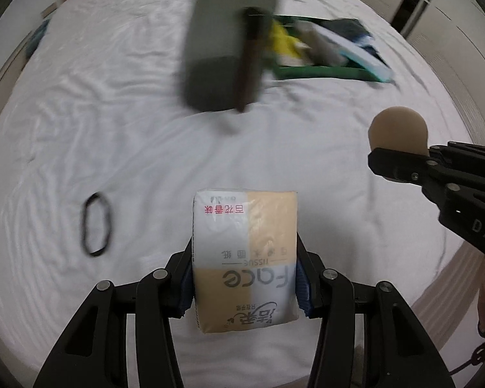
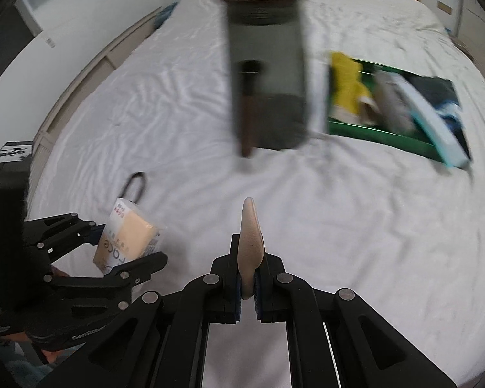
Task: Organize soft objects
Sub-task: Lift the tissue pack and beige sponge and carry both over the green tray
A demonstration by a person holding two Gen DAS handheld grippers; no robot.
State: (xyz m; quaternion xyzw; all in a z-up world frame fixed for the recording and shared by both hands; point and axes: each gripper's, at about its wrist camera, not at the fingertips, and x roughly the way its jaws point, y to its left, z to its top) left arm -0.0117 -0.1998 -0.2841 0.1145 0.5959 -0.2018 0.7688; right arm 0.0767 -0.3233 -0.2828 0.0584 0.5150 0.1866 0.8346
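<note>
Currently left gripper (image 1: 245, 278) is clamped on a tissue pack (image 1: 245, 258) above the white bedsheet (image 1: 113, 129); print reads "Face" and "TISSUE", red characters near its far end. Right gripper (image 2: 249, 287) is pinched tight on a tan makeup sponge (image 2: 250, 245). Black hair tie (image 1: 96, 224) at 9 o'clock of the pack. Dark jar (image 2: 266, 74) and green tray (image 2: 388, 110) at 12–1 o'clock. Right gripper's frame shows "DAS"; left's reads "GenRobo".

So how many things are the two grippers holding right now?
2. The left gripper clamps a beige-and-white plastic tissue pack. The right gripper pinches a flat round beige makeup puff by its edge. Nothing else appears held.
</note>
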